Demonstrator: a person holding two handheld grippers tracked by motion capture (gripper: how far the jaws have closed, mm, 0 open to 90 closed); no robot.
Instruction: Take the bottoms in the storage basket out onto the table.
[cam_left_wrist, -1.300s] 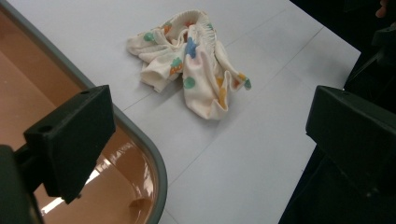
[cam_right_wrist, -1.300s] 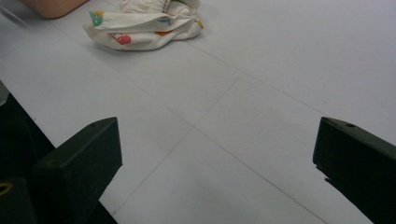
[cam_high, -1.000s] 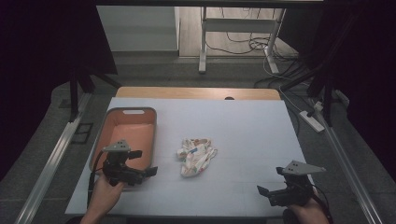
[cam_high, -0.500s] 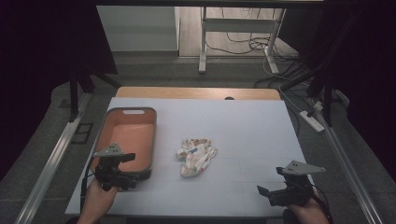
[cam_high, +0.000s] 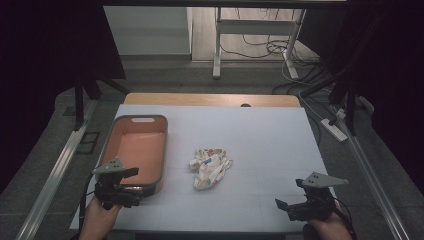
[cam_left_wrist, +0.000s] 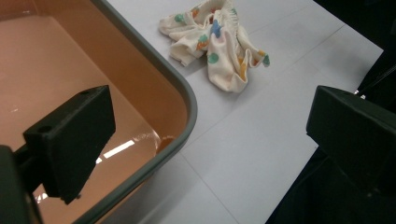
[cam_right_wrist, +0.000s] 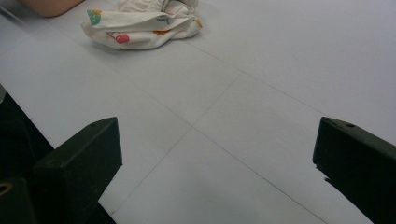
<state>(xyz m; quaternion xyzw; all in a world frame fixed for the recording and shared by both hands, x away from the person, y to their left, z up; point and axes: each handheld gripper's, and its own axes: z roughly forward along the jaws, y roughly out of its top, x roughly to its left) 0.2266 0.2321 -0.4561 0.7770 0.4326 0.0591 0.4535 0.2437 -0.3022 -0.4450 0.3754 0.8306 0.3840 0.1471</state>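
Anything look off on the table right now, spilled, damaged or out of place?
Nothing spilled or damaged. The patterned cloth lies crumpled in a heap on the white table, beside the orange bin rather than in it. The left gripper sits open over the bin's near corner; the right gripper is open above bare table.

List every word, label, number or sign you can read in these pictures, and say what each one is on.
There is no readable text.
The crumpled cloth carries coloured printed shapes, not letters.
The orange bin, the white table and both grippers, left gripper and right gripper, show no label or number.
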